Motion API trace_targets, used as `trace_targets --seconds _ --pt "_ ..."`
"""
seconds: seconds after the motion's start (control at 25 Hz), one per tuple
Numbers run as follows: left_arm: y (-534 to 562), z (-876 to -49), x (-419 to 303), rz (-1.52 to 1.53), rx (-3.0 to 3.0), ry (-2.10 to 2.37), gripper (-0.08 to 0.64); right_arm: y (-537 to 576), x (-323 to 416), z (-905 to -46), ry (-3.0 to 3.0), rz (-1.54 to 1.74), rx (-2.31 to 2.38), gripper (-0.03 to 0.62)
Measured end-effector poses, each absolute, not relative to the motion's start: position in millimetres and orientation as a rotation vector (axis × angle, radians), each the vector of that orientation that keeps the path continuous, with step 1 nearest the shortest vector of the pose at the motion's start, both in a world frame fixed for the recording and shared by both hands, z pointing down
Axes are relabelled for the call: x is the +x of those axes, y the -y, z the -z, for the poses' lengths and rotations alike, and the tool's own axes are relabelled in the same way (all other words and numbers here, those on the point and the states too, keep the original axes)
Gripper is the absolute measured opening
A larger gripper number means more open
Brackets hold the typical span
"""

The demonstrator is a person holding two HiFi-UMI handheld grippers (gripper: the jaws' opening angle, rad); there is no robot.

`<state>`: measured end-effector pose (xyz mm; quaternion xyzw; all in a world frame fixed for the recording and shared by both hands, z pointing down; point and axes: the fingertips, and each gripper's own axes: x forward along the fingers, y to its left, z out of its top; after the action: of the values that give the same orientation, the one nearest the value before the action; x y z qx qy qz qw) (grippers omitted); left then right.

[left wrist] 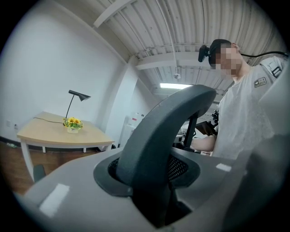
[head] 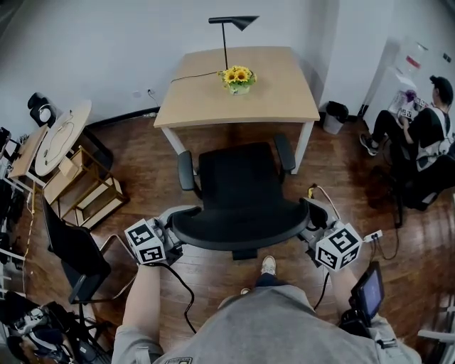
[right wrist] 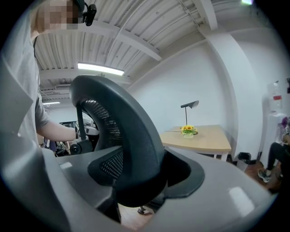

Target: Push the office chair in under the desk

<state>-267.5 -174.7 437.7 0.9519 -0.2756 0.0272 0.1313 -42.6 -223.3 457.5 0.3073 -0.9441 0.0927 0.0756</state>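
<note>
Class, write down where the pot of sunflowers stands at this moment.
In the head view, the pot of sunflowers stands at the desk's far middle, at the foot of the black lamp, beyond the office chair.

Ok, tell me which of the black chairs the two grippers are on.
The office chair with armrests, facing the desk; left gripper and right gripper clamp its backrest. The other chair, at far left, stands untouched.

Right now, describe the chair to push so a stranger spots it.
Find the light wooden desk by the white wall, sunflowers on it. The office chair stands centred before it. Unlike the thin-framed black chair at far left, it has two armrests and a wide curved backrest.
</note>
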Motion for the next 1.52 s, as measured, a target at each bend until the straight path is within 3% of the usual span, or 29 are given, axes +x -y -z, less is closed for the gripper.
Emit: trace_targets --seconds 1.52 --pt "344 -434 -318 -0.115 2.775 0.700 0.172 379 -91 -453 2.821 -0.282 1.031 0.262"
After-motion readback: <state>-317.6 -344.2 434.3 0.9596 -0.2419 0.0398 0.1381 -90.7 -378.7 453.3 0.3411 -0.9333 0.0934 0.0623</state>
